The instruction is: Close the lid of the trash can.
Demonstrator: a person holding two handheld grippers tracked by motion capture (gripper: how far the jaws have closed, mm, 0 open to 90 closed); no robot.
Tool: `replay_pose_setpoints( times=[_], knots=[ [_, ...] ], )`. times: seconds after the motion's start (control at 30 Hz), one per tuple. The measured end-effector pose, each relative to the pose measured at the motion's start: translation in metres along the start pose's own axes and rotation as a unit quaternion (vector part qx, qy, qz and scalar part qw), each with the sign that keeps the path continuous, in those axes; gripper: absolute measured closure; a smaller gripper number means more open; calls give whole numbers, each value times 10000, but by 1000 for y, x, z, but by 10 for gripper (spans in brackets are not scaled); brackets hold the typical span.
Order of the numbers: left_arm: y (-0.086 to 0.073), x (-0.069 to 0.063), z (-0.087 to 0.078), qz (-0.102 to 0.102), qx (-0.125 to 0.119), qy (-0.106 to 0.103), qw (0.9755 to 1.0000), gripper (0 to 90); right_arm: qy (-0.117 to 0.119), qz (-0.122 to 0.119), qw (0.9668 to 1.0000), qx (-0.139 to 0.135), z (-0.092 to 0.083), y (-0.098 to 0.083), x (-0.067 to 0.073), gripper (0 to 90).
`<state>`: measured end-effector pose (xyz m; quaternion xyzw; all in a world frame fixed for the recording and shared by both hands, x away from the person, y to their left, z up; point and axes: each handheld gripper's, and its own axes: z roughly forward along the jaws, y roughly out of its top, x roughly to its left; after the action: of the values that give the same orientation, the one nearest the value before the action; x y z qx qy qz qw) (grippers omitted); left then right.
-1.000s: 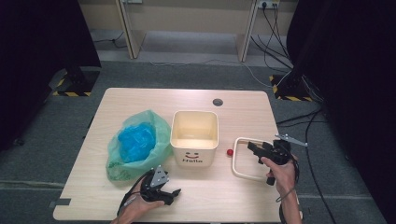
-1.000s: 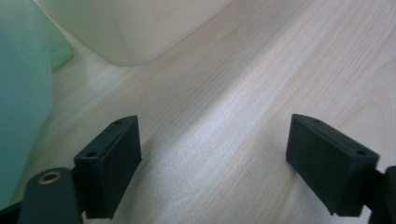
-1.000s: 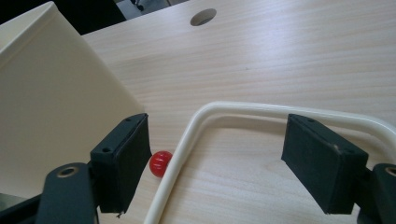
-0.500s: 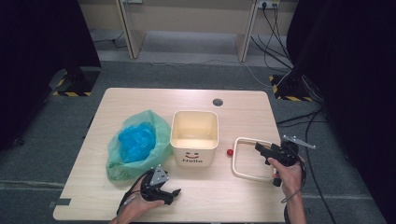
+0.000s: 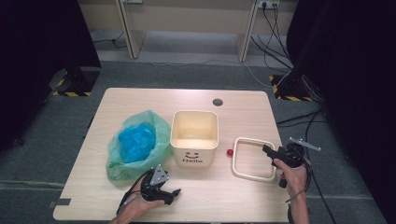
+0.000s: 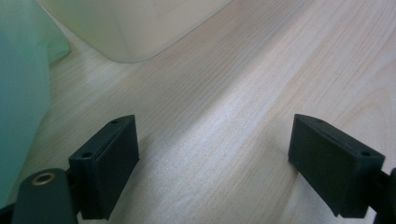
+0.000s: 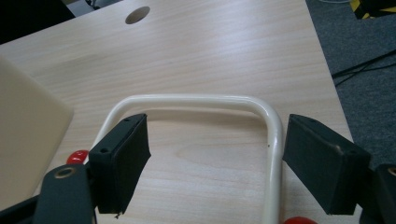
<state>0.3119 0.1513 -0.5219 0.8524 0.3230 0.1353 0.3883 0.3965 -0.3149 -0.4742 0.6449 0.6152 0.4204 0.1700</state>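
Observation:
A cream bin [image 5: 194, 135] with a smiley face stands mid-table. To its left lies a green bag [image 5: 159, 135] with a blue bag [image 5: 136, 142] inside. A cream rounded frame [image 5: 243, 173] lies flat to the bin's right, with a small red ball [image 5: 229, 152] beside it. My right gripper [image 5: 268, 154] is open over the frame's right side. In the right gripper view the frame's curved end [image 7: 187, 99] lies between the open jaws of that gripper [image 7: 217, 135]. My left gripper [image 5: 172, 196] rests open on bare wood in front of the bin, nothing between its jaws [image 6: 212, 130].
The table's right edge [image 7: 327, 70] is close to the right gripper, with grey floor and cables beyond. A cable hole [image 5: 217, 101] sits at the back. A second red piece [image 7: 299, 220] shows by the frame's bar. The bin's corner [image 6: 126, 28] and the bag [image 6: 18, 93] are near the left gripper.
My right gripper has drawn slightly to the right and toward the person over the frame. The left gripper has stayed put.

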Motion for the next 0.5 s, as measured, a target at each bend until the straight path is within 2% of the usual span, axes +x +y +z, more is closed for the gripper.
replay_pose_setpoints(
  times=[0.33, 0.5],
  knots=[
    [0, 0, 0, 1, 1, 0, 10000, 152, -201, 47, 9998, 67, 7, -1, -8, 296],
    [0, 0, 0, 1, 1, 0, 10000, 153, -392, -22, 9991, 125, 11, -1, -14, 360]
  ],
)
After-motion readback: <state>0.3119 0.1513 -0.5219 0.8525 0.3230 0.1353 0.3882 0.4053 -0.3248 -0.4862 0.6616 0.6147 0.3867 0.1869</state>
